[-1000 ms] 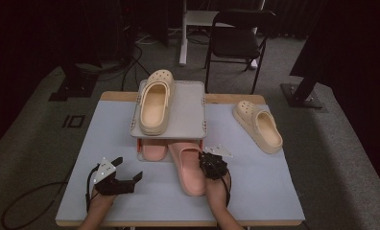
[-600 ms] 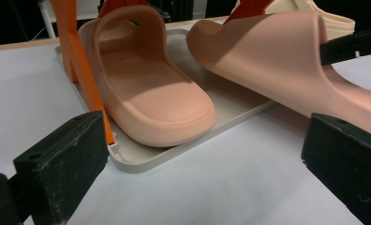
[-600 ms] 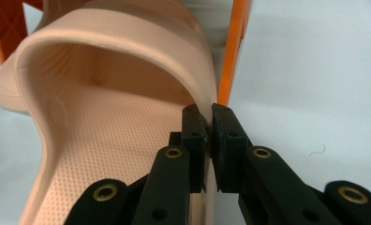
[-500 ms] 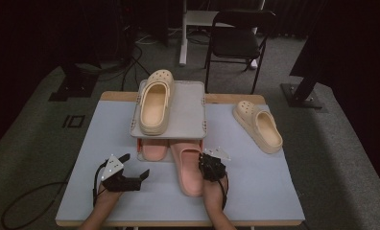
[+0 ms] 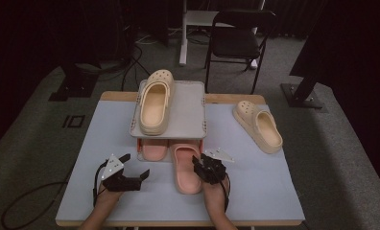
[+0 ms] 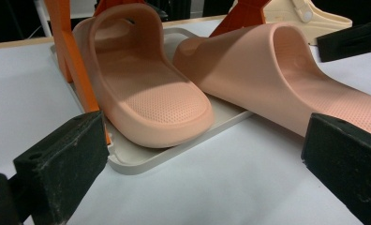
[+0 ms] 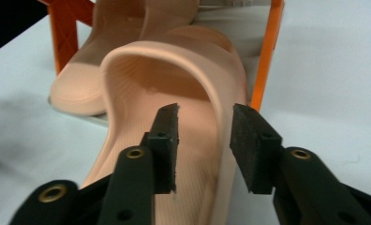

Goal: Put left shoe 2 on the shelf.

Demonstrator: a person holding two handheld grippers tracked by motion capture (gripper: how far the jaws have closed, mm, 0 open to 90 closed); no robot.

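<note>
Now that your right tongs [image 7: 204,147] have just been opening, apart astride the pink slide's [image 5: 185,165] edge without pressing, it rests released, half onto the rack's lower tray [image 6: 141,161]; left tongs [image 5: 130,173] apart, empty.

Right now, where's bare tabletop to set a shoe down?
Free: the strip of pale blue tabletop left of the grey two-tier shoe rack, and the near right corner, between the pink slide sandal and the beige clog. Crowded: front centre, where both grippers flank the pink slide sticking out of the rack.
</note>
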